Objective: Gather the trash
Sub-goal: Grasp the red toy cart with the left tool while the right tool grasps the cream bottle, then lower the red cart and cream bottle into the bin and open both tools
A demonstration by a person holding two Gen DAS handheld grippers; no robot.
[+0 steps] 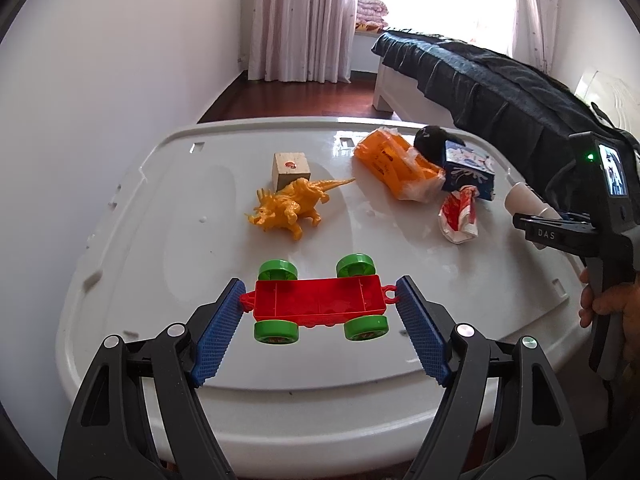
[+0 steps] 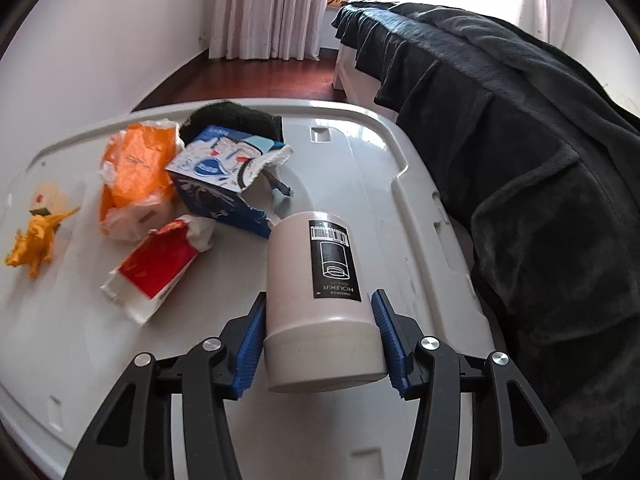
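My left gripper [image 1: 320,300] is open around a red toy cart with green wheels [image 1: 320,304] on the white lid [image 1: 160,208]; its blue pads stand just off both ends. My right gripper [image 2: 318,312] is shut on a white toothpick holder cylinder [image 2: 324,296], held on its side above the lid [image 2: 400,208]; it also shows in the left wrist view [image 1: 528,202]. Trash lies at the back: an orange wrapper [image 1: 396,166] [image 2: 136,176], a torn blue box [image 1: 470,172] [image 2: 224,184], a red-and-white wrapper [image 1: 458,216] [image 2: 156,264].
A yellow toy dinosaur [image 1: 292,206] [image 2: 34,240] and a wooden block [image 1: 290,168] stand mid-lid. A black object [image 2: 236,120] lies behind the blue box. A bed with a dark blanket [image 2: 520,160] runs along the right. A white wall is on the left.
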